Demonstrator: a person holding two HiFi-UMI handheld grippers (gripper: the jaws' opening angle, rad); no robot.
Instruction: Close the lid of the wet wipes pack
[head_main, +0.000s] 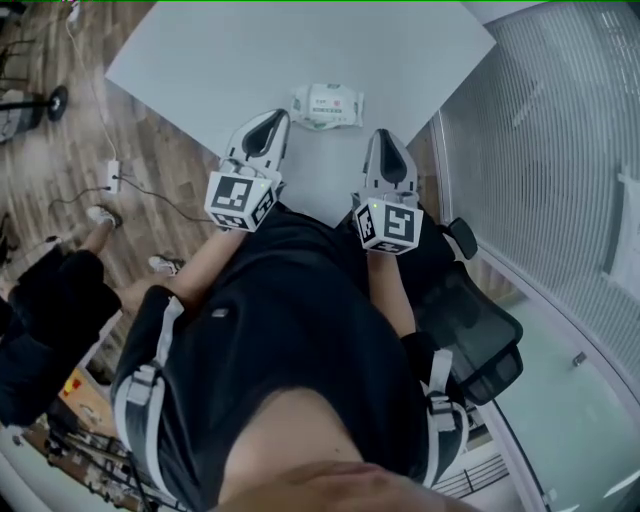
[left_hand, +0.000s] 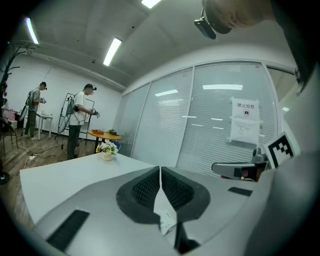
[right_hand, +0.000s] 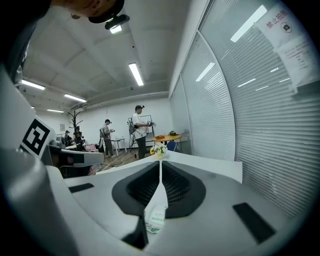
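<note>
A person in dark clothes is holding a two-jaw gripper in each hand, close to the body, with an office chair (head_main: 480, 330) just behind on their right. Both grippers are pointing forward across a white table (head_main: 200, 60).

The left gripper (head_main: 272, 120) is showing its jaws pressed together, with nothing pinched between the pads. The right gripper (head_main: 385, 137) is showing the same: jaws shut and empty.

The wet wipes pack (head_main: 327, 106) is lying flat on the table just beyond the two tips and between them, a little nearer the left one. Neither gripper is touching it. In the left gripper view the pack (left_hand: 165, 217) is peeking through the gap under the closed jaws, so it is sitting below that gripper. The right gripper view is showing it (right_hand: 156, 215) the same way. It is too small to tell whether the lid is down.

Farther along the table a small pot of flowers (left_hand: 105, 151) is standing. A glass wall with blinds (head_main: 560, 150) is running along the person's right. At the far end of the room other people (left_hand: 80, 120) are standing near a round orange table (left_hand: 105, 134).
</note>
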